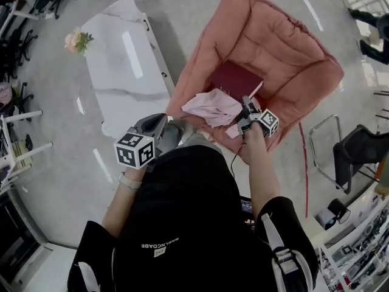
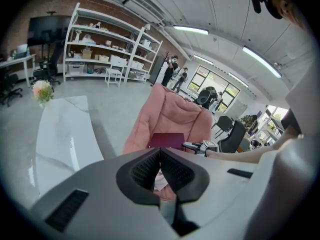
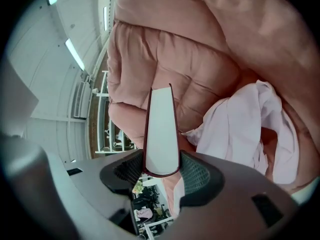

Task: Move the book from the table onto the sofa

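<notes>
A dark red book (image 1: 234, 79) lies low over the seat of the pink sofa (image 1: 285, 47), with my right gripper (image 1: 246, 105) shut on its near edge. In the right gripper view the book's (image 3: 161, 129) white page edge stands between the two pads, my right gripper (image 3: 161, 166) clamped on it, and sofa cushions (image 3: 200, 59) fill the background. My left gripper (image 1: 157, 125) hovers between the table and the sofa. Its jaws (image 2: 160, 151) are shut with nothing between them. From there the book (image 2: 167, 140) and the right gripper (image 2: 197, 146) show ahead on the sofa (image 2: 175, 116).
A pale pink cloth (image 1: 209, 107) lies on the sofa seat beside the book, also in the right gripper view (image 3: 250, 129). The white marble table (image 1: 124, 66) stands left of the sofa with a flower bunch (image 1: 78, 40) at its far corner. Chairs (image 1: 358, 148) stand at the right.
</notes>
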`<state>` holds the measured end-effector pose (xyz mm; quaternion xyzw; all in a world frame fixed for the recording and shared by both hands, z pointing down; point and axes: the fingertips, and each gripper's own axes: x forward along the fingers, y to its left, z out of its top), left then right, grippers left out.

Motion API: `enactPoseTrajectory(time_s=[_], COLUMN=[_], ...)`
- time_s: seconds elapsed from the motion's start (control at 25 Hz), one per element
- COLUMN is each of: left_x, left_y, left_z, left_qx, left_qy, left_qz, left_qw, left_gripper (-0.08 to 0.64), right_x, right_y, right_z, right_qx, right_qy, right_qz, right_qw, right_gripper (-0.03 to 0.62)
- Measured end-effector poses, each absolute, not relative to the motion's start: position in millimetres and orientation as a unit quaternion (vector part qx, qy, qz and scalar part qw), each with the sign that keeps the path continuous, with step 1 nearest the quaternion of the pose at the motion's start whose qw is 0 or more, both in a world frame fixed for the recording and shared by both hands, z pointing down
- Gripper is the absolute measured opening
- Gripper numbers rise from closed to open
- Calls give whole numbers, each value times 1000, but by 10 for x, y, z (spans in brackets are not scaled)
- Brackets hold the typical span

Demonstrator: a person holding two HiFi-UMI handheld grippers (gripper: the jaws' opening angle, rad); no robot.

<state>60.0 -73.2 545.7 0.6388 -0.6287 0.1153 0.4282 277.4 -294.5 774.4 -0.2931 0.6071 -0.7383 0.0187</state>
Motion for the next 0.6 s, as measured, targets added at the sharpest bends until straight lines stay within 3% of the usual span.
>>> enactPoseTrajectory(time_s=[0.2, 0.6], left_x=[430, 244], left_y=[-628, -507], left_z=[5498, 5640], left_qx=[618, 596], left_qy=[-648, -662], left_qz=[103, 87], left_qw=[433, 446], left_gripper=[15, 15], right_x=[2629, 2630], right_y=[-3003, -3245], right_z=[7929, 8141], right_qx=[-298, -334], right_qy=[616, 604], right_qz=[-729, -723], right_qw=[-24, -16], right_gripper=[245, 245])
